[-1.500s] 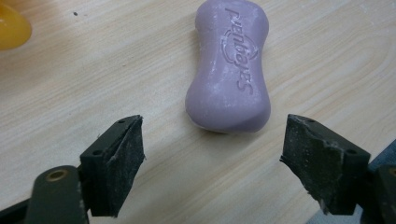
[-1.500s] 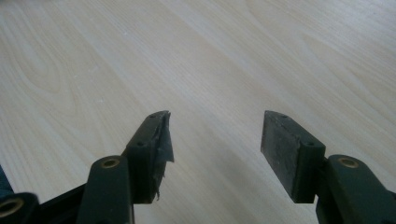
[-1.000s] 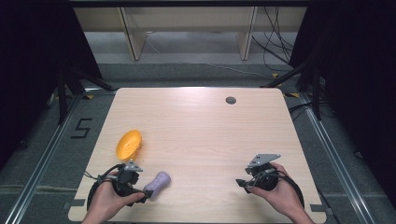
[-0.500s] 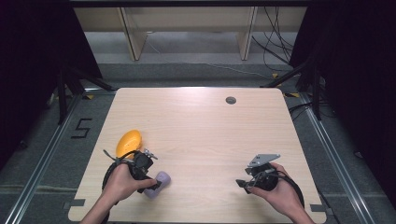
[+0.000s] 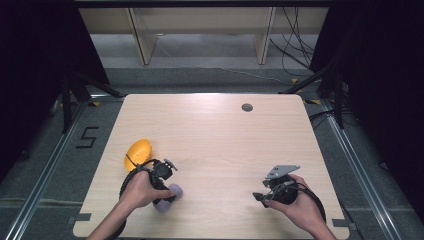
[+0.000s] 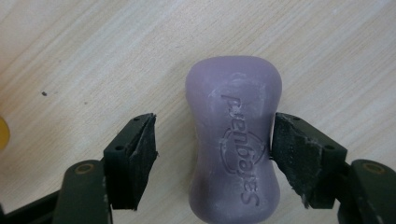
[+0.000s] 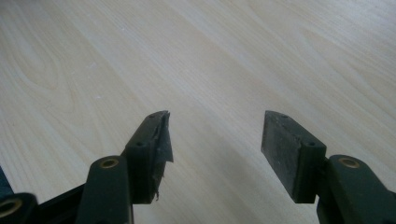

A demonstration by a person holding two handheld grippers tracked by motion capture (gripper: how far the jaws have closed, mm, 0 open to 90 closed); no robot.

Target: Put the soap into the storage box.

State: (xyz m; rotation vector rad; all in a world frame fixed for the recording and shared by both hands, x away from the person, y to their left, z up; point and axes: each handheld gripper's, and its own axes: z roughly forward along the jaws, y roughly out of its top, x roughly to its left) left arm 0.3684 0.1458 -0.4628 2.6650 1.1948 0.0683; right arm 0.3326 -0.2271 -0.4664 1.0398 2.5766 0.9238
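A purple bar of soap [image 6: 233, 140] with embossed lettering lies flat on the wooden table [image 5: 225, 140] near the front left. My left gripper [image 6: 212, 154] points down over it and straddles the soap's waist; its jaws have just been closing. One pad [image 6: 292, 154] touches the soap's side, while the other pad [image 6: 142, 154] stands off with a gap. From above, the soap [image 5: 169, 194] peeks out beside the left gripper [image 5: 166, 192]. My right gripper [image 7: 215, 140] is open over bare wood, at the front right [image 5: 260, 196].
A yellow rounded object [image 5: 137, 152] lies just behind the left hand, and its edge shows in the left gripper view [image 6: 2, 133]. A dark round grommet [image 5: 247, 107] sits near the far edge. Shelving legs and cables lie beyond the table.
The left hand has swung right and forward, from beside the soap to over it, and its jaws now straddle the bar more narrowly. The soap and the right hand have stayed in place.
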